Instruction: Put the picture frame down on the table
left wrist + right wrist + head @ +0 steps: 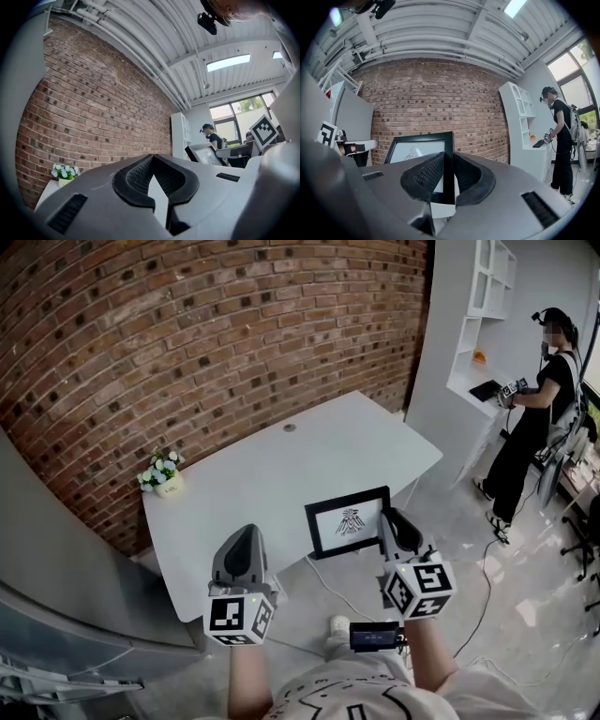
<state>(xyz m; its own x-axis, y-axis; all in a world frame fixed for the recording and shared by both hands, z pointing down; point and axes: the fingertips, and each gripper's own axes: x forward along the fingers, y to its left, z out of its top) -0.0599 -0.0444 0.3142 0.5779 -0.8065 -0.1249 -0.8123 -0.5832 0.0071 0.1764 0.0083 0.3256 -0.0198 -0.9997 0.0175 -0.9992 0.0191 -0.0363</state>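
The picture frame [347, 521] is black with a white mat and a small dark drawing. It is held upright above the near edge of the white table [281, 465]. My right gripper [389, 521] is shut on the frame's right edge. In the right gripper view the frame [419, 147] stands edge-on between the pads of that gripper [447, 173]. My left gripper [246, 535] hovers at the table's front edge, left of the frame, holding nothing. In the left gripper view its jaws [152, 180] meet at the tips, and the frame [206, 154] shows to the right.
A small pot of white flowers [161, 474] stands at the table's far left corner by the brick wall. A person in black [534, 418] stands at the white shelving unit [487, 296] on the right. Cables lie on the floor near the table's right side.
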